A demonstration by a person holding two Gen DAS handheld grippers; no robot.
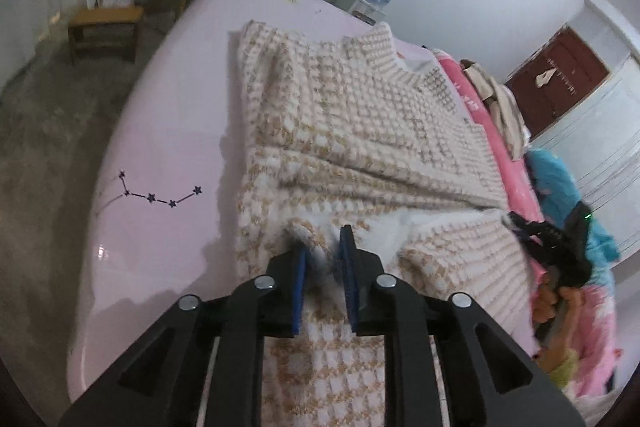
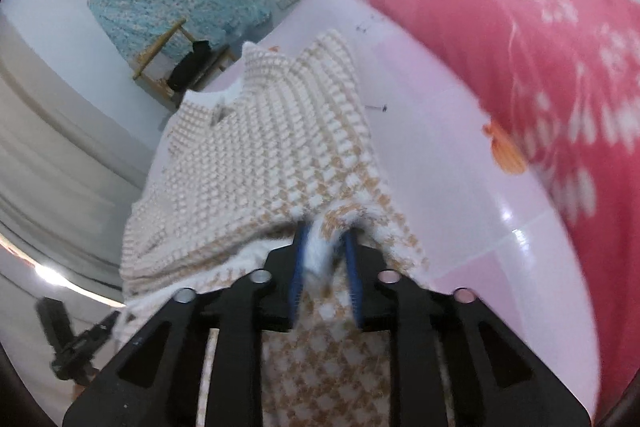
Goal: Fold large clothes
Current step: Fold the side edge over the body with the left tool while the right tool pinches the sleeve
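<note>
On the pink bed [image 1: 168, 131], we have carried the sweater's [image 1: 352, 115] hem over its body, left hand-held gripper [image 1: 323, 259] and right hand-held gripper [image 2: 325, 259] parted, fabric loose between; next, withdraw cleanly.

Dim, cool, even indoor light in both views. Small glare spots on the glossy pink sheet [image 1: 160, 147], lower left and lower right. Strong fisheye bending, dark corners. Motion blur heaviest across the right-wrist view's right side.
</note>
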